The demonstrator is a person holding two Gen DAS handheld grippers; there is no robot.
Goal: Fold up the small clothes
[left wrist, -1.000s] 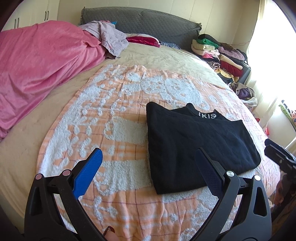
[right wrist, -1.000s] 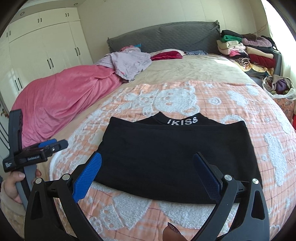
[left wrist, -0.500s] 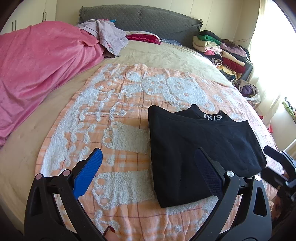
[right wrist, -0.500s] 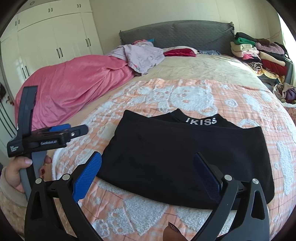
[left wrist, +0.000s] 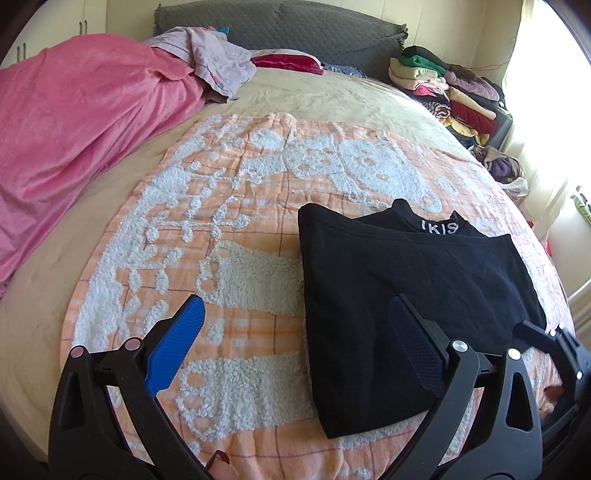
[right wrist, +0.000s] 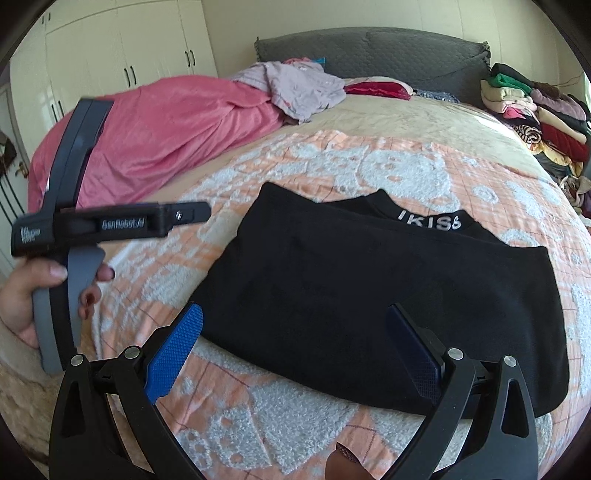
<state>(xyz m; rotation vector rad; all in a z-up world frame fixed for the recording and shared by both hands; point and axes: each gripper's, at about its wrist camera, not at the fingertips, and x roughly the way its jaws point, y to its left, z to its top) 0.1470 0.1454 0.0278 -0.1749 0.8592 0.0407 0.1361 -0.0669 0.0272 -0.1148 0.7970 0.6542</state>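
Note:
A black garment [left wrist: 406, 295] with white "IKISS" lettering on its waistband lies folded flat on the orange and white patterned blanket [left wrist: 229, 229]. My left gripper [left wrist: 295, 302] is open and held low over the garment's near left corner, its right finger above the black cloth. In the right wrist view the same garment [right wrist: 388, 288] lies just ahead of my right gripper [right wrist: 295, 308], which is open over its near edge with nothing between the fingers. The left gripper [right wrist: 192, 214] shows there at the left, held by a hand [right wrist: 22, 295]. The right gripper [left wrist: 535, 334] pokes in at the left view's right edge.
A pink blanket [left wrist: 74, 122] is heaped on the bed's left side, with lilac clothes [left wrist: 218, 55] and a red pillow [left wrist: 288, 61] near the grey headboard [left wrist: 295, 26]. Folded clothes are stacked [left wrist: 454, 92] at the far right. White wardrobes [right wrist: 110, 55] stand behind.
Both grippers have come closer to the garment, the left one sliding right toward its left edge. Both stay open. The garment has not moved.

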